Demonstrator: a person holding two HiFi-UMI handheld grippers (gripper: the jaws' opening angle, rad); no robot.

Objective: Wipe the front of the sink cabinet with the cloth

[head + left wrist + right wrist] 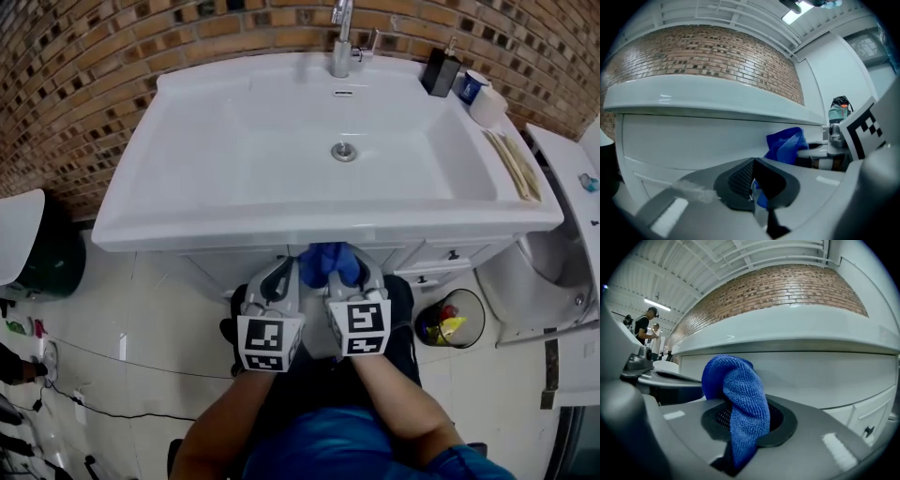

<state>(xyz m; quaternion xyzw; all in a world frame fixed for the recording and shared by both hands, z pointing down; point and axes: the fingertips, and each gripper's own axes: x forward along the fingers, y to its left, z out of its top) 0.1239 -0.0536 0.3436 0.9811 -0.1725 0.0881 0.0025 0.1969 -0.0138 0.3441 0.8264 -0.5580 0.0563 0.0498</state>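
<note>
The right gripper (745,420) has its 2 jaws clamped on the blue microfibre cloth (740,394). The cloth bulges up in a wad over the pads and trails down in front of them. Just beside it, the left gripper (752,182) has its jaws pressed together. A sliver of blue shows at their seam, and I can't tell whether that is a nipped corner or only cloth lying behind.

From above, the 2 tools sit side by side at the middle of the sink cabinet front (820,380), tucked under the overhanging rim of the white basin (281,232). The cloth pokes out between their tips toward the panel, but I can't make out whether the wad touches it.

To my eye the wiping is only starting, with the cloth presented at the top band under the rim. The next move calls for pressing the wad flat against the panel and sweeping sideways. After that it means working down over the door fronts (862,420), minding the small dark knob (868,431).
</note>
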